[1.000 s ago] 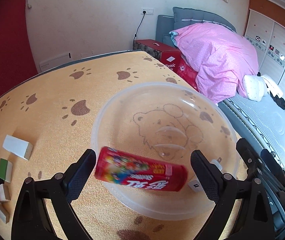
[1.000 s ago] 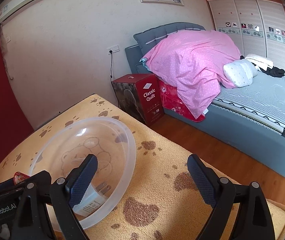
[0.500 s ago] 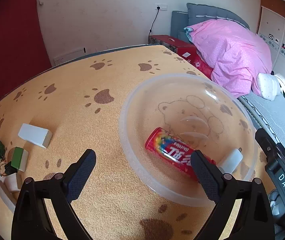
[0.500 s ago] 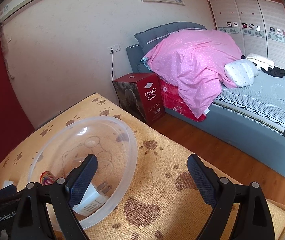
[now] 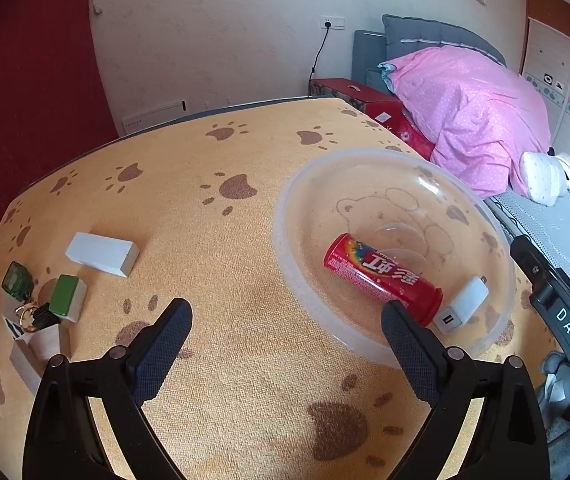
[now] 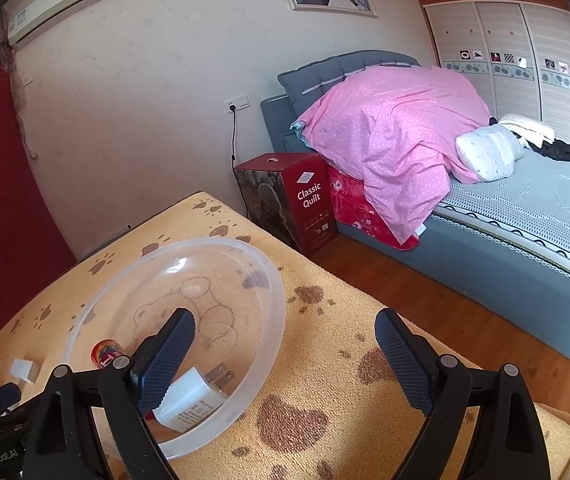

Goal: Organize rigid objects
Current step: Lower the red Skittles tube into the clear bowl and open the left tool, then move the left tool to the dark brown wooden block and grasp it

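Observation:
A clear plastic bowl (image 5: 285,248) (image 6: 273,280) sits on the paw-print cloth. Inside it lie a red candy tube (image 5: 383,278) (image 6: 105,352) and a white USB charger (image 5: 463,309) (image 6: 189,398). My left gripper (image 5: 287,326) is open and empty, over the cloth just left of the bowl. Left of it lie a white block (image 5: 103,254), a green-topped tile (image 5: 67,298), a green key fob with keys (image 5: 17,280) and a grey block (image 5: 25,356). My right gripper (image 6: 285,334) is open and empty at the bowl's near right rim.
The table's right edge (image 6: 365,300) drops to a wooden floor (image 6: 465,320). A bed with a pink quilt (image 6: 393,140) and a red quilt box (image 6: 297,200) stand beyond. The right gripper's body (image 5: 557,320) shows at the right edge of the left wrist view.
The red candy tube has left my left gripper and now lies in the bowl. My left gripper has drawn away leftward from the bowl. The right gripper has stayed still.

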`<state>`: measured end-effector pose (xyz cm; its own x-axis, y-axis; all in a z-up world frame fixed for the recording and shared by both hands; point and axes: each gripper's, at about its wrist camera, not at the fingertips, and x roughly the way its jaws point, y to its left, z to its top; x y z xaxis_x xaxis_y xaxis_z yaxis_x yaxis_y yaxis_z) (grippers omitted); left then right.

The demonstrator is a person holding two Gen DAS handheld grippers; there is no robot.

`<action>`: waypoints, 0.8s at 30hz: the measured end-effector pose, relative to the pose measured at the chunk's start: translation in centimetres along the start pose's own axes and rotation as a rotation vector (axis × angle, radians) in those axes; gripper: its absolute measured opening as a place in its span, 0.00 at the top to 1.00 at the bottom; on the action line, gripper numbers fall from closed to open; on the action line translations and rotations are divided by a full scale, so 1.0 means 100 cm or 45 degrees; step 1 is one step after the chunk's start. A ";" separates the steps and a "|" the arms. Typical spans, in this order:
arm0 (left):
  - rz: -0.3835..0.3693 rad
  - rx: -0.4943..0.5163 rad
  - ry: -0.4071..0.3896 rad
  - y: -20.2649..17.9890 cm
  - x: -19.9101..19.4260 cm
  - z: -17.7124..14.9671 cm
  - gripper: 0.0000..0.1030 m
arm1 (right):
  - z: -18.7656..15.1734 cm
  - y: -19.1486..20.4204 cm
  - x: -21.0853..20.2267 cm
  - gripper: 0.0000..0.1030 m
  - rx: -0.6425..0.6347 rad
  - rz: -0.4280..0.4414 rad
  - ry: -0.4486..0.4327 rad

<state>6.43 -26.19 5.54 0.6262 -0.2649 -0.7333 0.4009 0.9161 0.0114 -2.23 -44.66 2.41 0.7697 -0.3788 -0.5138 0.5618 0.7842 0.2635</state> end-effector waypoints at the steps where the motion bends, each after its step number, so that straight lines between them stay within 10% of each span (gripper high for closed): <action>1: 0.004 0.003 -0.004 0.001 -0.002 -0.001 0.07 | 0.000 0.000 -0.001 0.09 -0.003 0.002 -0.005; 24: 0.067 -0.212 0.020 0.070 -0.016 -0.028 0.07 | -0.002 0.040 -0.039 0.01 -0.094 0.285 0.020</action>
<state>6.35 -18.55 4.87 0.6322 -0.2120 -0.7453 0.2510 0.9660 -0.0618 -3.03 -39.96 5.33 0.8677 -0.1839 -0.4618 0.3531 0.8819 0.3123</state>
